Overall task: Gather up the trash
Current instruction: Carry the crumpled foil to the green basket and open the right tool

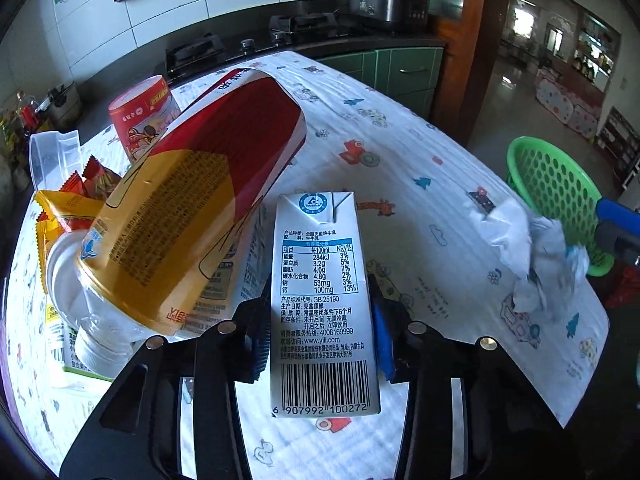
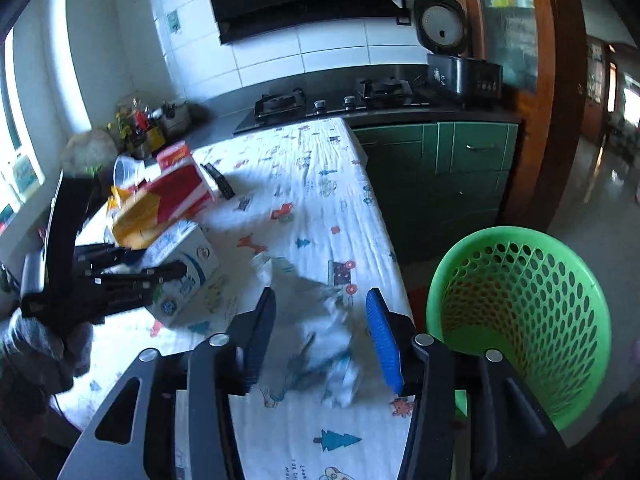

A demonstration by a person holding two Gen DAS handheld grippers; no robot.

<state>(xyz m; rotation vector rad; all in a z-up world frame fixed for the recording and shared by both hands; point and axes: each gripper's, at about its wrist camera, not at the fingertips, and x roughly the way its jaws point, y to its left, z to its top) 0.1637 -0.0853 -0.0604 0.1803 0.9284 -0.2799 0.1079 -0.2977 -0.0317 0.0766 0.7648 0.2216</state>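
Note:
My left gripper [image 1: 320,320] is shut on a white and blue milk carton [image 1: 322,304], its pads pressing both sides. The carton [image 2: 184,268] and the left gripper [image 2: 160,276] also show in the right wrist view. My right gripper [image 2: 320,332] is open, its fingers on either side of crumpled white tissue [image 2: 336,344] on the table near the right edge. The tissue [image 1: 532,256] shows in the left wrist view too. A green mesh basket [image 2: 520,312] stands on the floor just right of the table.
A red and yellow box [image 1: 200,208] leans over a plastic bottle [image 1: 92,336], snack wrappers [image 1: 80,196] and a red cup [image 1: 144,116] at the table's left. The table wears a patterned white cloth [image 1: 400,152]. A stove counter [image 2: 320,104] lies behind.

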